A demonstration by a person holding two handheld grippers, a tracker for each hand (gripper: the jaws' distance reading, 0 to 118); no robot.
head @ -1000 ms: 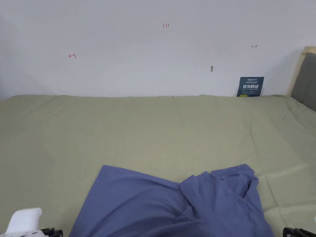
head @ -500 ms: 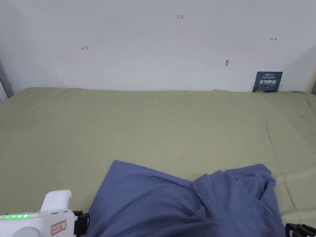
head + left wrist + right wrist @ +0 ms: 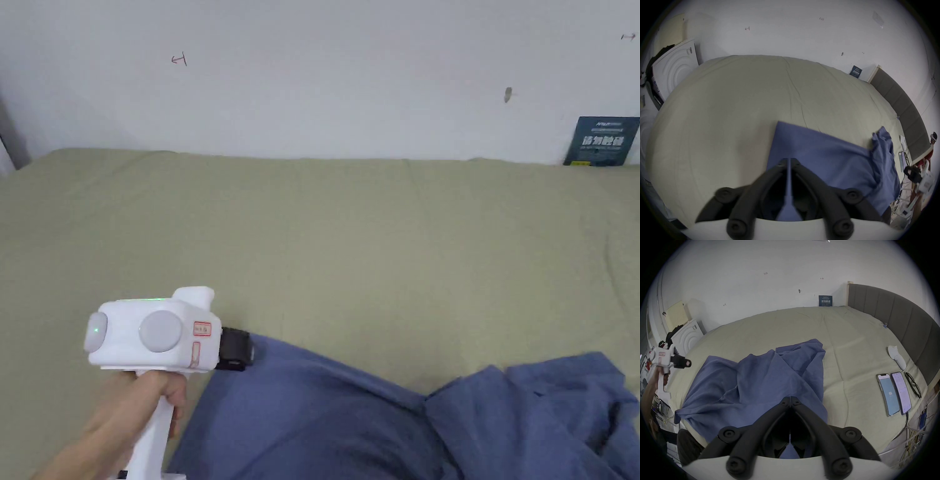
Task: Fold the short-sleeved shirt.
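Observation:
A blue short-sleeved shirt (image 3: 350, 425) lies crumpled on the olive-green bed (image 3: 375, 237), bunched towards the right. A hand holds my white left gripper (image 3: 247, 350) at the shirt's far left corner. In the left gripper view its jaws (image 3: 789, 160) are shut, with a strip of the blue shirt (image 3: 826, 155) pinched between them. In the right gripper view my right gripper (image 3: 790, 398) is shut over the near edge of the shirt (image 3: 753, 382), and blue cloth shows under the jaws. The left gripper (image 3: 687, 363) appears there at the far left.
Two phones (image 3: 894, 395), a pair of glasses (image 3: 913, 387) and a white controller (image 3: 897, 357) lie on the bed's right side by the grey headboard (image 3: 899, 318). A blue sign (image 3: 601, 140) leans on the wall. A white appliance (image 3: 675, 65) stands left of the bed.
My left gripper has come up from the bottom left corner to the shirt's far left corner. The head camera has swung left and down.

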